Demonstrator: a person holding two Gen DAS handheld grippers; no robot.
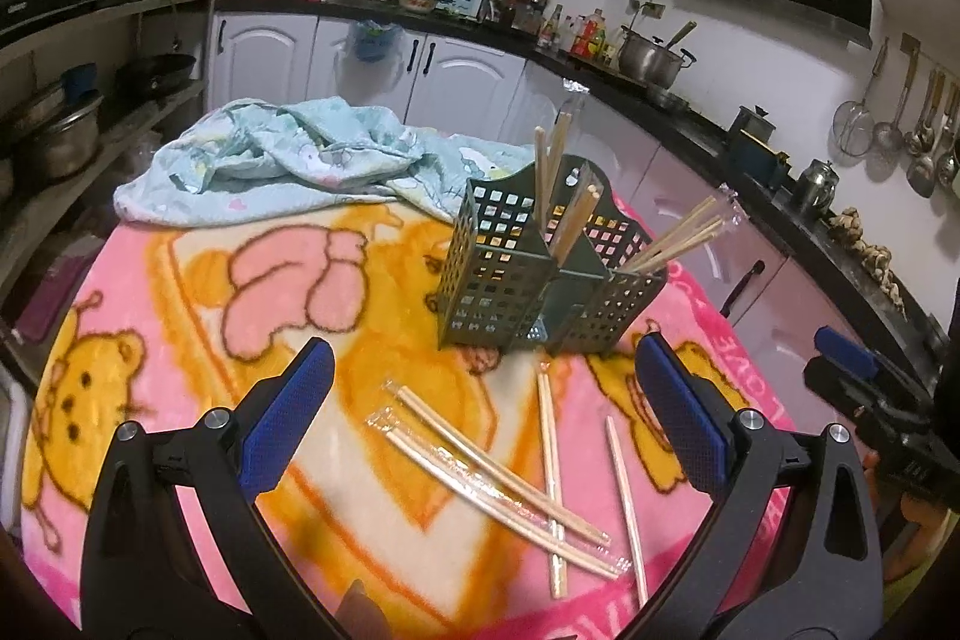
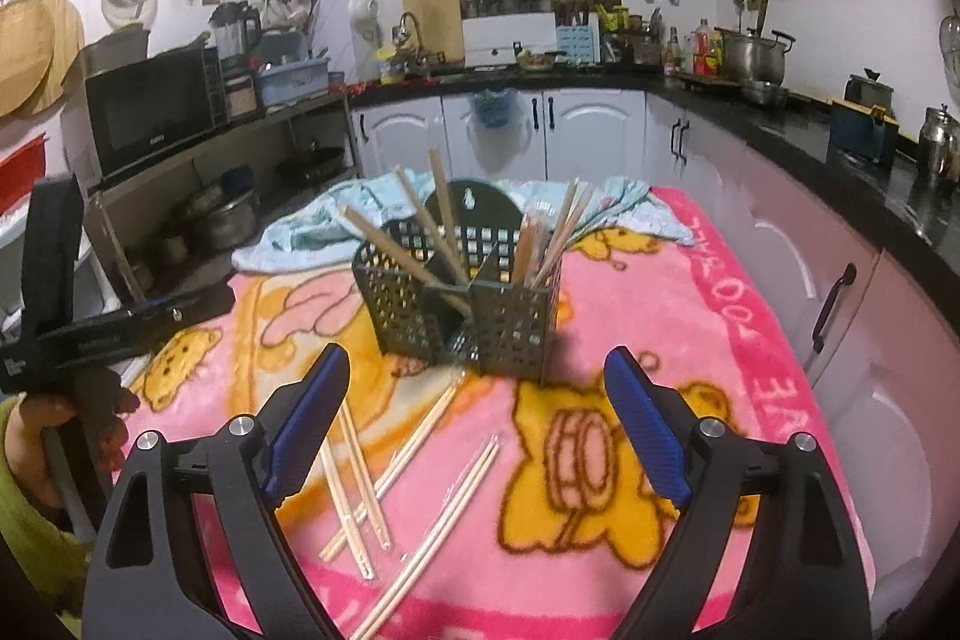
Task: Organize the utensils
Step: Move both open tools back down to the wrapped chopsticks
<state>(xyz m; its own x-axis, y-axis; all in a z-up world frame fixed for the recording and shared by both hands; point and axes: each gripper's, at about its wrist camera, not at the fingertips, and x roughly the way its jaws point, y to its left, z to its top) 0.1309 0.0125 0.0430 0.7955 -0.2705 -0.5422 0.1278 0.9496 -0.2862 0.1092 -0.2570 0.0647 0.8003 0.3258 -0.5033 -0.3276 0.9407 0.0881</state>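
A dark green perforated utensil holder [image 1: 528, 274] stands on the pink bear blanket [image 1: 180, 340], with several chopsticks upright in its compartments; it also shows in the right wrist view [image 2: 468, 304]. Several loose chopsticks [image 1: 510, 484], some in clear wrappers, lie on the blanket in front of it, and in the right wrist view [image 2: 396, 478] too. My left gripper [image 1: 480, 400] is open and empty above them. My right gripper [image 2: 477, 418] is open and empty above the loose chopsticks. The right gripper's body shows at the left view's right edge [image 1: 870, 388].
A crumpled light blue cloth [image 1: 288, 160] lies behind the holder. White cabinets and a black counter [image 2: 840, 136] crowded with pots and bottles run around the table. A shelf with a microwave [image 2: 150, 112] stands at the left.
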